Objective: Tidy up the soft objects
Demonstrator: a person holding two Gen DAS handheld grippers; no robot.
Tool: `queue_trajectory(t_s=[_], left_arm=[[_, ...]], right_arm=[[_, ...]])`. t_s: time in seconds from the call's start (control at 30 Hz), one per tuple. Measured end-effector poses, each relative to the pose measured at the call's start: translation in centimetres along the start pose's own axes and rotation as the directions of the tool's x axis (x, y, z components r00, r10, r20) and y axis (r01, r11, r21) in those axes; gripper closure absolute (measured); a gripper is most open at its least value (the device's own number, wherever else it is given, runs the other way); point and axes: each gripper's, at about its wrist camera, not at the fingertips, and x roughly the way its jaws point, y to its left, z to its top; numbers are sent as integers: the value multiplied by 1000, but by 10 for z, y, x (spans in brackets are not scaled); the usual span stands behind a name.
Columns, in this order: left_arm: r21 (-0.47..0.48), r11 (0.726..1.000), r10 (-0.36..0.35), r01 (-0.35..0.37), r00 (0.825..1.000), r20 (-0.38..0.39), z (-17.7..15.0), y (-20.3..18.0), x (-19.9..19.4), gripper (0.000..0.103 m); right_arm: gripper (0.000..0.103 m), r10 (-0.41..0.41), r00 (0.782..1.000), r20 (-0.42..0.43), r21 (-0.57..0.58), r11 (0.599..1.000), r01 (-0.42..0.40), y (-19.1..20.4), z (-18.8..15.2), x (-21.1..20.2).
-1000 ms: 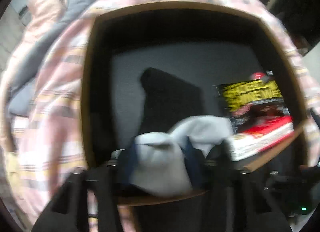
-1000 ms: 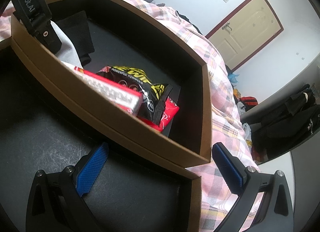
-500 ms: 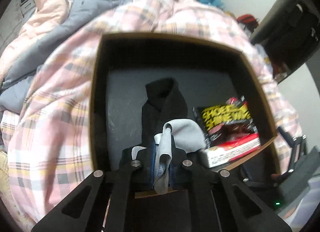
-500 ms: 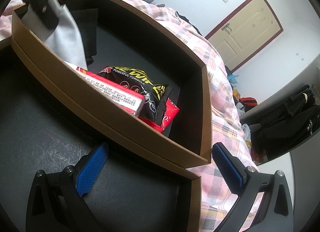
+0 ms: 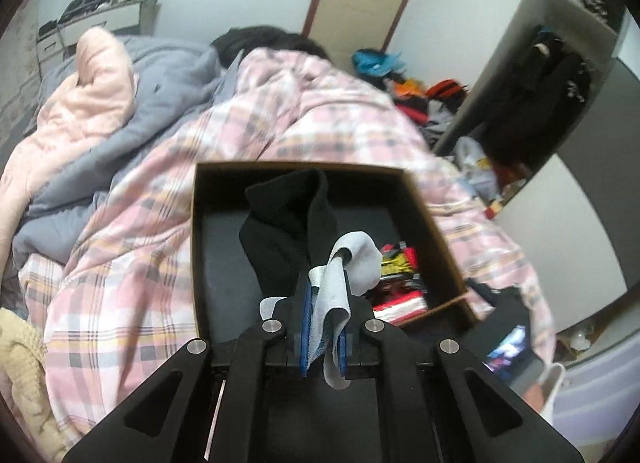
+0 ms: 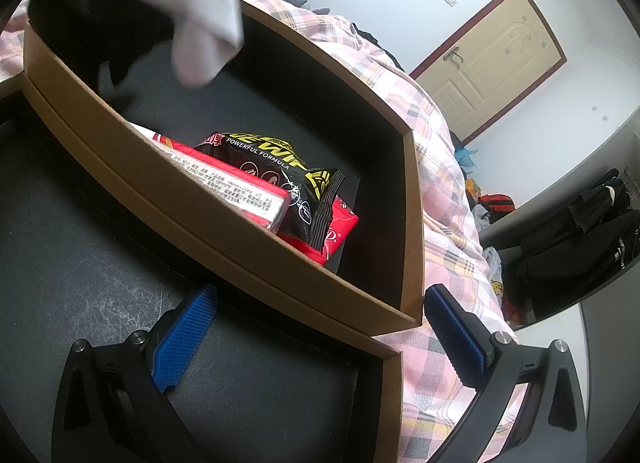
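1. Nearest us, our left gripper point(image 5: 323, 327) is clenched on a pale grey cloth point(image 5: 336, 287), pinched between the blue pads so that its loose end droops free; a black sock point(image 5: 288, 223) hangs with it, though we cannot tell whether the pads catch it too.
2. We judge the pinch is taken at one edge so the fabric can be carried clear of the box wall.
3. Our right gripper point(image 6: 320, 339) sits released, jaws wide with nothing between them, over the dark tray point(image 6: 100, 263) in front, probably waiting its turn.
4. Just beyond lies the cardboard box point(image 6: 412, 223), open-topped on the bed; in the right wrist view the cloth hangs above its near left corner.
5. At the box's right end, a black-and-yellow packet point(image 6: 280, 167) rests on red packets point(image 6: 336, 231), stacked to one side and leaving floor free.
6. Farther off spreads the pink plaid blanket point(image 5: 304, 111), with a door point(image 6: 500, 59) behind.
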Motion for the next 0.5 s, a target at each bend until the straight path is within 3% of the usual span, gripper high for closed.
queue_trajectory(t_s=[0.07,0.2,0.37,0.5], left_arm=[[11,1000,-11,11,1000,23,-1,-6,-11,97],[41,998,51,-51,999,20,-4,-10,-1,97],[-44,997,54,-58,994,-97,-12,13,46,97],[-59,996,62,-71,989,-131,-23,20,60,96]], right_arm=[[1,-1,1000,0,0,1000,1,0,0,0],[1,0,1000,0,0,1000,0,0,0,0],[1,-1,1000,0,0,1000,1,0,0,0],[1,0,1000,0,0,1000,0,0,0,0]])
